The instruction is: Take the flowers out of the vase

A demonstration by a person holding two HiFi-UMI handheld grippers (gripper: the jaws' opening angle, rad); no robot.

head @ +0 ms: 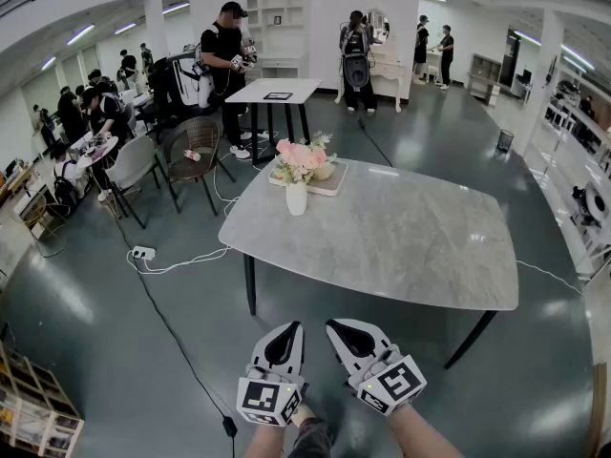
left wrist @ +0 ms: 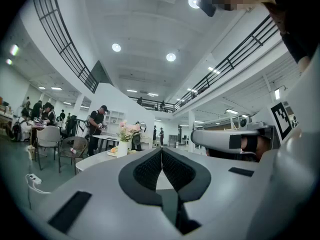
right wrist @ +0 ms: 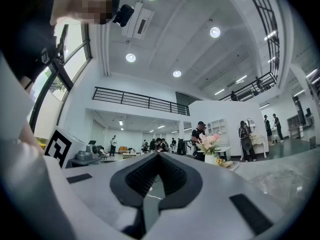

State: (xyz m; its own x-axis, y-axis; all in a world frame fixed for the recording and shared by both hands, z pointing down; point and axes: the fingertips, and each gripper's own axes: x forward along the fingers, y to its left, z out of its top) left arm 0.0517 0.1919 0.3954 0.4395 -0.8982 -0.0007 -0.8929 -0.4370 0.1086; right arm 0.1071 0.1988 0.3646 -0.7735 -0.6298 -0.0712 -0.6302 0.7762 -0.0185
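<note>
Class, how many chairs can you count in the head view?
2: a grey chair left of the marble table, and a dark chair beside it, nearer the table. The people crowded further left may hide more.

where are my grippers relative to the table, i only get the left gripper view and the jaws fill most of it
observer: Head view: the left gripper and the right gripper are both over the floor, short of the table's near edge.
operator: and the vase
observer: The vase with the flowers stands near the far left corner, across the tabletop from you.
operator: is the right one open
observer: No. The right gripper view shows its jaws together with nothing between them.
operator: anything close to the vase
observer: A flat tray lies just behind it; I can't tell whether they touch.
</note>
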